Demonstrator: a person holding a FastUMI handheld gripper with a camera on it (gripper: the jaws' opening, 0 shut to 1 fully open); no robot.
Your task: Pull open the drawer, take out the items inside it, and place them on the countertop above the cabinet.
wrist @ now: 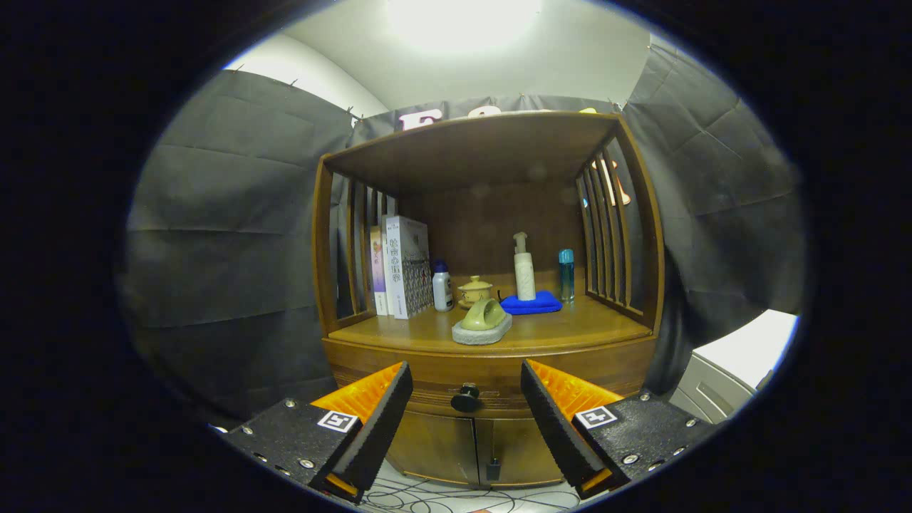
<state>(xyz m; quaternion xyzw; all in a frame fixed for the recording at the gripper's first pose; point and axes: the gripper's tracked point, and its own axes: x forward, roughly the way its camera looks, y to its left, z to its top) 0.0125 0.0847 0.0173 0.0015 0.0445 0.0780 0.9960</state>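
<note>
A wooden cabinet [491, 356] stands ahead, with a shut drawer under its countertop [570, 329]. The drawer's dark round knob [467, 397] sits in line with the gap between my fingers and some way beyond them. My gripper [467, 385] is open and holds nothing. On the countertop lie a green cup tipped on its side on a grey pad [482, 324], a blue cloth [531, 303], a white pump bottle [524, 269], a lidded tea cup [475, 291], a small white bottle [442, 286] and a blue bottle [566, 274].
Books [402, 267] stand upright at the countertop's left. Slatted side walls and a wooden top shelf [477, 142] enclose it. Two cabinet doors [474, 445] sit under the drawer. Cables [456, 495] lie on the floor. A white unit [734, 370] stands at the right.
</note>
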